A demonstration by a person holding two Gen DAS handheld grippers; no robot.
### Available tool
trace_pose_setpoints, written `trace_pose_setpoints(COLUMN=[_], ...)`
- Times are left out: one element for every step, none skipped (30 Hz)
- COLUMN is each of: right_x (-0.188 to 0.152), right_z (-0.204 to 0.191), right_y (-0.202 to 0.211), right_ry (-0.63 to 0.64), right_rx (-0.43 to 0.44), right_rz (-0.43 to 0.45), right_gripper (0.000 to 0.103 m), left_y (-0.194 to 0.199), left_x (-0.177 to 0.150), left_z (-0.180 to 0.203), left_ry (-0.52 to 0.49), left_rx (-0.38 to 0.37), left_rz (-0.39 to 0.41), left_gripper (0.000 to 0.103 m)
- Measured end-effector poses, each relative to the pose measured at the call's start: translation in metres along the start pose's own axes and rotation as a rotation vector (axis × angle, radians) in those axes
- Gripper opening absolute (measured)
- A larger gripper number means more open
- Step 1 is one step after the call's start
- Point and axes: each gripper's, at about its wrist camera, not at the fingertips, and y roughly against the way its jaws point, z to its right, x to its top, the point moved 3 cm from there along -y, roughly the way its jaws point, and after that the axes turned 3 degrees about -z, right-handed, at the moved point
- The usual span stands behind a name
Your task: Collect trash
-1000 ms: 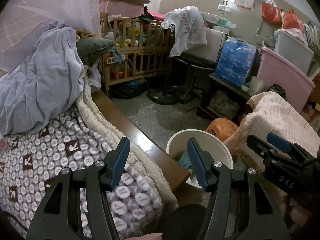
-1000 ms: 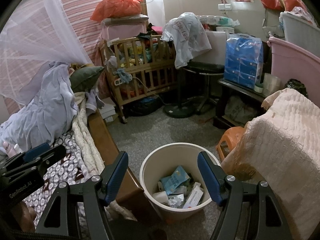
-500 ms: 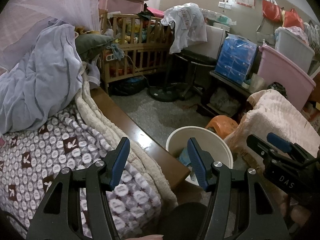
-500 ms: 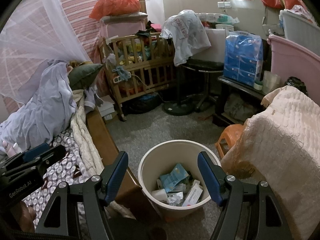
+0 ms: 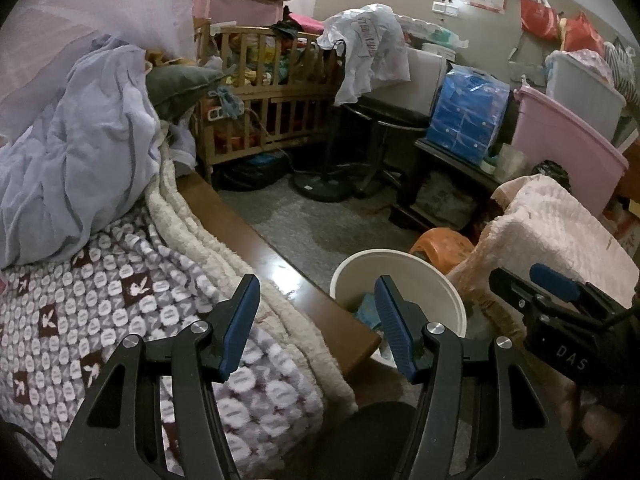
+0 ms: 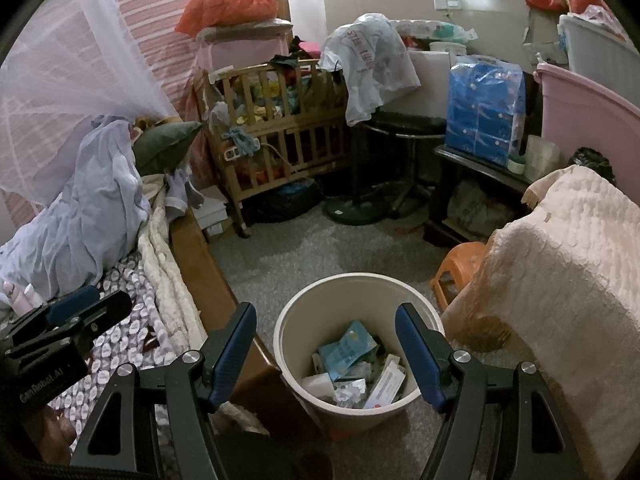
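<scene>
A cream round trash bin (image 6: 304, 312) stands on the grey floor beside the bed's wooden edge. It holds several packets and wrappers, among them a light blue packet (image 6: 347, 345) and a white box (image 6: 386, 380). My right gripper (image 6: 326, 356) is open and empty above the bin's mouth. My left gripper (image 5: 316, 322) is open and empty above the bed's corner, with the bin (image 5: 400, 268) just to its right. The right gripper's body (image 5: 560, 320) shows at the right of the left wrist view.
The bed with a patterned purple blanket (image 5: 80, 280) and cream fleece fills the left. A wooden crib (image 6: 280, 120) stands at the back. An orange stool (image 6: 460, 268) and a cream-covered chair (image 6: 560, 260) are right of the bin. A pink tub (image 6: 592, 104) stands behind them.
Both views have shifted slightly, with the bin now a little lower in the right wrist view. Both grippers stay open and empty.
</scene>
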Motion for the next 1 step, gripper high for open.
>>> trace_pose_setpoints(right_x=[-0.0008], right_z=[-0.0026], right_y=[-0.0006], right_ry=[0.005], right_rx=[0.001], right_rz=[-0.003], right_gripper=[0.070], left_y=[0.0002], left_x=[-0.0007], left_z=[-0.0037], left_ry=[0.005], left_rx=[0.002], left_rz=[-0.003], left_gripper=[0.058])
